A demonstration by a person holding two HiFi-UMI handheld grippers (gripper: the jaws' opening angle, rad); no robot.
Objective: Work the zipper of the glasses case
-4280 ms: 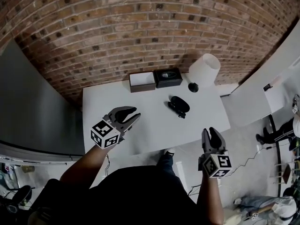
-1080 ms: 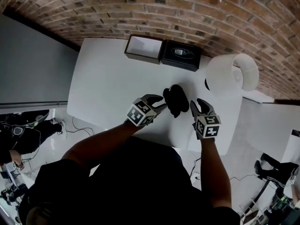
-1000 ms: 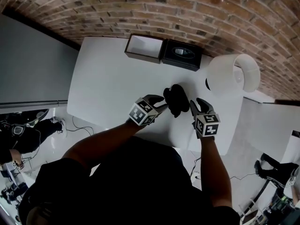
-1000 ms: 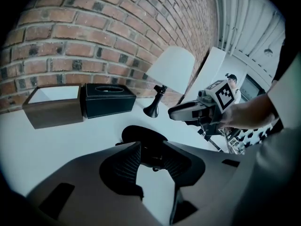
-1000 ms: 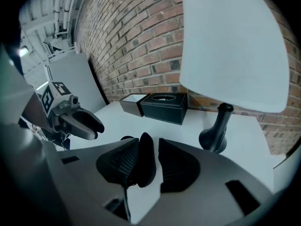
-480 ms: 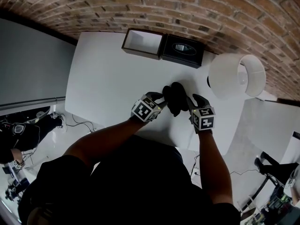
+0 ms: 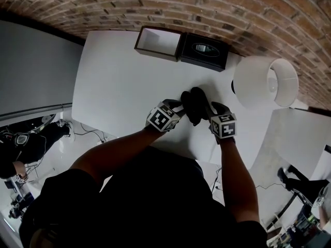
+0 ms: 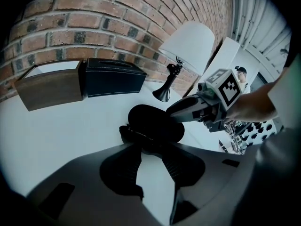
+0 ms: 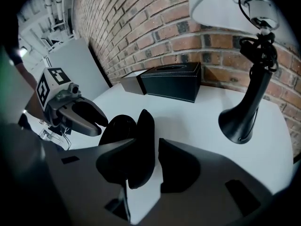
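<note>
Lying lengthwise toward the wall [image 7: 258, 14], glasses case [image 7: 195, 99]; left gripper [image 7: 180, 107], right gripper [image 7: 211, 109] jaws part-open, clamping nothing.

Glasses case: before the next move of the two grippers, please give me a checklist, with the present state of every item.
1. Glasses case lies on the table, between both grippers: ok.
2. Right gripper jaws apart, with one half of the case between them: ok.
3. Right gripper presses on that half from both sides: not ok, a gap shows at one jaw.
4. Left gripper jaws apart, tips at the near end of the case: ok.
5. Zipper pull found: cannot tell, the case is all black and no pull shows.
6. Lamp apart from the case: ok.
</note>
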